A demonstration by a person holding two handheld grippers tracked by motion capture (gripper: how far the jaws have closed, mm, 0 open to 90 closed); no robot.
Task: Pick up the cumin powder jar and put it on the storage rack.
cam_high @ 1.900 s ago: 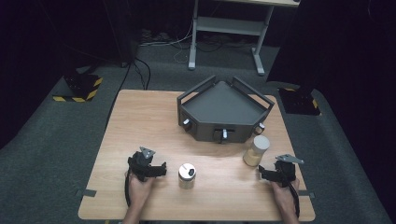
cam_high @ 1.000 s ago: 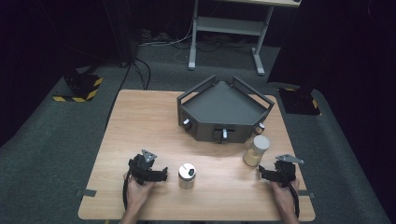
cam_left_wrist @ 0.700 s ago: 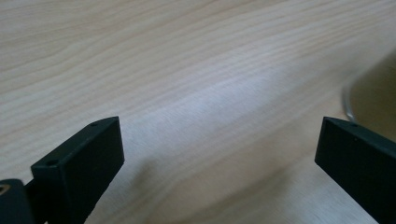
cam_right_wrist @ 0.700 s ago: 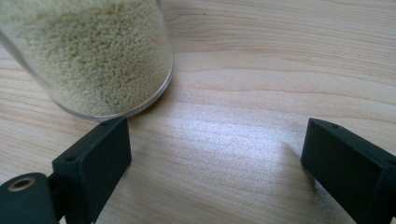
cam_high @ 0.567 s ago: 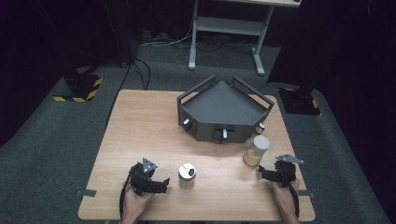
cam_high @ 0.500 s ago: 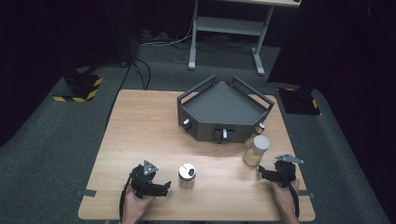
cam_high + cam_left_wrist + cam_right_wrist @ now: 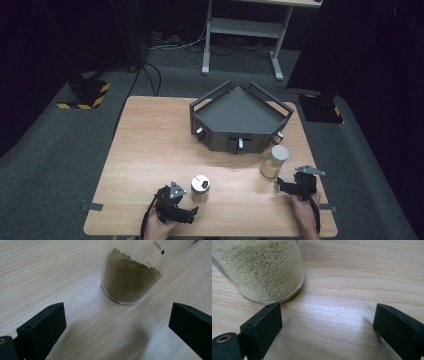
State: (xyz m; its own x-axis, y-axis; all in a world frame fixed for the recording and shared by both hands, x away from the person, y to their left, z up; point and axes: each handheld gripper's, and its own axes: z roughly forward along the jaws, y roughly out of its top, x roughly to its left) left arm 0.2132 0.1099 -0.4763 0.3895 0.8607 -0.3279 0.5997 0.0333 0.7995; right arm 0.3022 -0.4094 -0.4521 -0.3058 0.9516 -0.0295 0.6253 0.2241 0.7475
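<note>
A small clear jar (image 7: 200,187) with a white lid stands near the table's front, holding olive-brown powder (image 7: 130,282). My left gripper (image 7: 192,213) lies just in front and left of it, open, and the jar stands a short way beyond the wide-apart jaws of the left gripper (image 7: 117,322). A taller jar of pale grains (image 7: 274,161) stands at the right. My right gripper (image 7: 279,186) sits just in front of it, open. In the right gripper view the grain jar (image 7: 259,267) stands beyond the left jaw, outside the gap of the right gripper (image 7: 327,325).
A dark wedge-shaped tray (image 7: 240,117) with raised rails and small knobs sits at the back middle of the wooden table (image 7: 150,145). The table's front edge is close behind both hands. A grey stand (image 7: 240,30) is on the floor beyond.
My left gripper has drawn back toward the front edge and swung its jaws to the right, toward the powder jar. The right gripper and both jars have stayed put.
</note>
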